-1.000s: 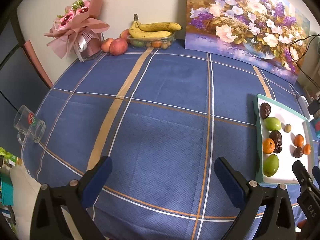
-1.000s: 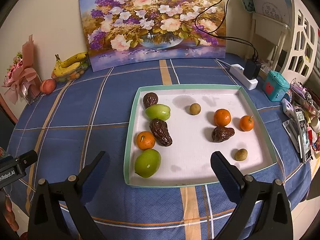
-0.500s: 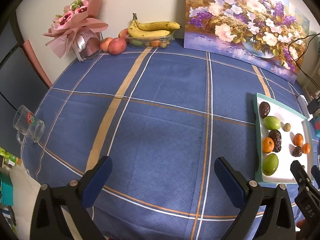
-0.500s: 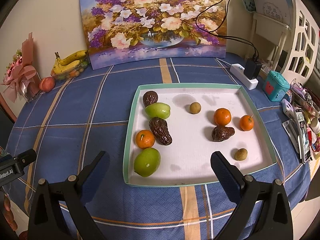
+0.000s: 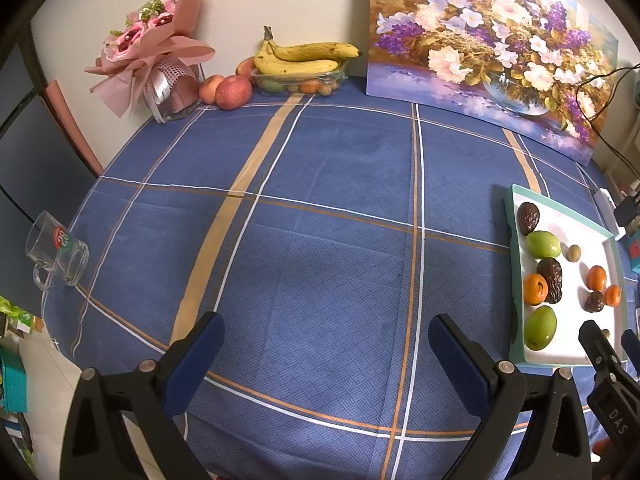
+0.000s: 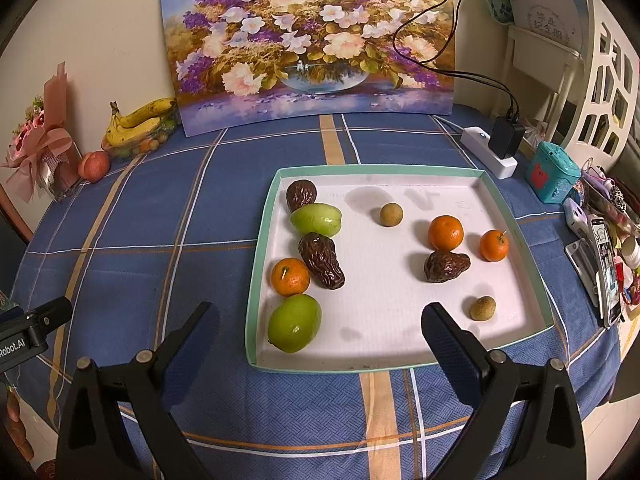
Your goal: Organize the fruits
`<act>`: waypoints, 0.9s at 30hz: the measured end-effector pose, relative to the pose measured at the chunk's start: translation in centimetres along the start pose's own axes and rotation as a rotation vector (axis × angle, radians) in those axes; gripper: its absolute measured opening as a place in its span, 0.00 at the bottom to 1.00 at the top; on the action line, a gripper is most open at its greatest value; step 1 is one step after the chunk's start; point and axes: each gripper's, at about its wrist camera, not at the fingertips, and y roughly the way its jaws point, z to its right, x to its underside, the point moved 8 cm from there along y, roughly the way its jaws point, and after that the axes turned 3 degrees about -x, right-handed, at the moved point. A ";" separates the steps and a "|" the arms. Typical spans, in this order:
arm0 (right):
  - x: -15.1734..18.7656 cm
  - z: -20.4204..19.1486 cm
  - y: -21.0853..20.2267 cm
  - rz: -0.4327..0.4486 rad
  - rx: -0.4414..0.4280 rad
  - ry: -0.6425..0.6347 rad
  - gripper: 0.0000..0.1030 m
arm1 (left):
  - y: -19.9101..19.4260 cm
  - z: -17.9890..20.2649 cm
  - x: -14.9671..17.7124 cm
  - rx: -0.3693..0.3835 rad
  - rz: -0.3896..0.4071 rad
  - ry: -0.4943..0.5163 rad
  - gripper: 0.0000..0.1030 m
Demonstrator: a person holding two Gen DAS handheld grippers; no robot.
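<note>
A white tray with a teal rim [image 6: 516, 236] lies on the blue plaid tablecloth. It holds two green fruits [image 6: 295, 323] [image 6: 317, 219], three small oranges [image 6: 290, 277] [image 6: 445, 233] [image 6: 494, 245], three dark wrinkled dates [image 6: 322, 261] [image 6: 445, 266] [image 6: 301, 195] and two small brown longans [image 6: 391, 214] [image 6: 482, 307]. My right gripper [image 6: 318, 342] is open and empty, above the tray's near edge. My left gripper [image 5: 326, 346] is open and empty over bare cloth, left of the tray [image 5: 514, 264].
Bananas on a clear box of small fruit [image 5: 304, 64], apples [image 5: 233, 92] and a pink bouquet [image 5: 152, 56] stand at the back left. A flower painting [image 6: 308, 44] leans on the wall. A glass mug [image 5: 56, 258] lies at the left edge. Power strip [image 6: 488, 152], teal box [image 6: 552, 170] and clutter at right.
Both views have shifted slightly, as if both grippers drew back a little from the table. Nothing on the tray has moved and both grippers stay open.
</note>
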 end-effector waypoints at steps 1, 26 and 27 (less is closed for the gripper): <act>0.0 0.0 0.0 0.000 0.000 0.000 0.98 | 0.0 0.0 0.0 0.000 0.000 0.000 1.00; 0.2 0.1 0.2 -0.008 -0.005 -0.016 0.98 | 0.1 0.3 0.1 0.026 -0.010 0.006 1.00; 0.2 0.1 0.2 -0.008 -0.005 -0.016 0.98 | 0.1 0.3 0.1 0.026 -0.010 0.007 1.00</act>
